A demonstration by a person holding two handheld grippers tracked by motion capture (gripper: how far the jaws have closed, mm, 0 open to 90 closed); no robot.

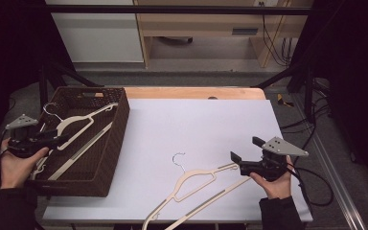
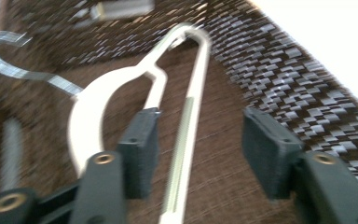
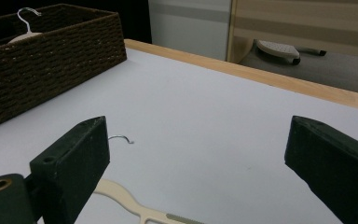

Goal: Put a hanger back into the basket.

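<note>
- My left gripper [image 1: 52, 141] hangs over the wicker basket [image 1: 117, 139] with its jaws spread and empty. The cream hanger in the basket [image 2: 186, 140] has its bar running up between them; if I close crookedly, the thin bar could slip off the pads.
- That hanger's metal hook [image 2: 9, 65] could catch in the weave.
- My right gripper [image 1: 244, 163] gapes wide, holding nothing, just beside the hanger on the table [image 1: 191, 184]. That hanger juts past the near table [image 1: 196, 124] edge, so a nudge could tip it off.
</note>
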